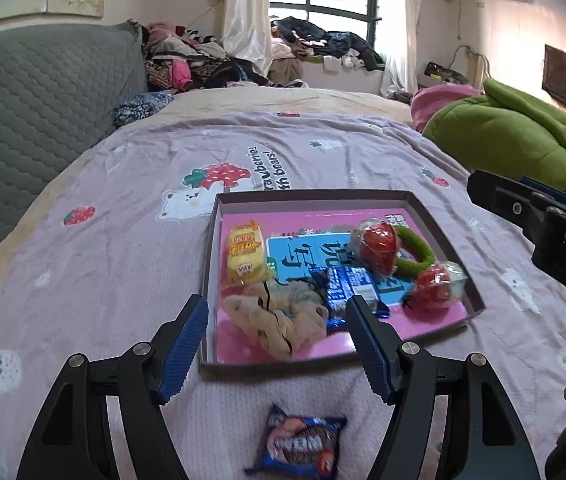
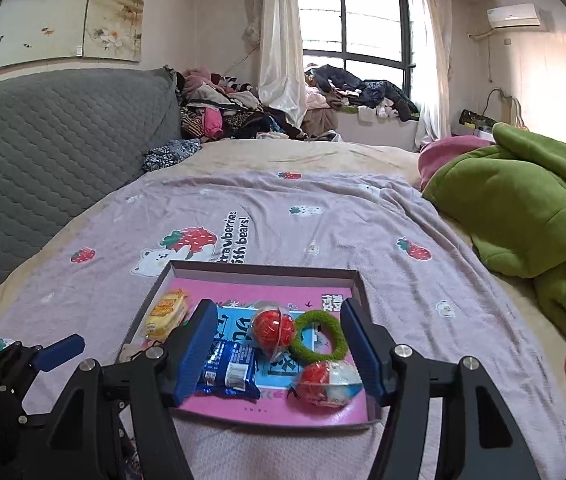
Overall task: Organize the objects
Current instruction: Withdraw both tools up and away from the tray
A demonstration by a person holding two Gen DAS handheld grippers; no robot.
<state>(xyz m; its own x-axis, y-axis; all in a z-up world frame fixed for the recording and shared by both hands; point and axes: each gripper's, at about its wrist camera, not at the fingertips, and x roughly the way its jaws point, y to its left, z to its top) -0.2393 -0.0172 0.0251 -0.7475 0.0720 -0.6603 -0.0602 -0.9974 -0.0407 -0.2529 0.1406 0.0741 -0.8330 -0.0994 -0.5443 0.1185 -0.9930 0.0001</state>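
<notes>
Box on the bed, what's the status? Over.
Both grippers, left and right, open and empty above the box. Snacks, scrunchies, balls inside. Cookie pack still loose on the blanket. Nothing in the way.

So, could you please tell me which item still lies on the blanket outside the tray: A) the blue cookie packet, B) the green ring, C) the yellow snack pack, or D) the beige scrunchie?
A: the blue cookie packet lies on the blanket, just short of the tray, between the open left gripper fingers.
</notes>
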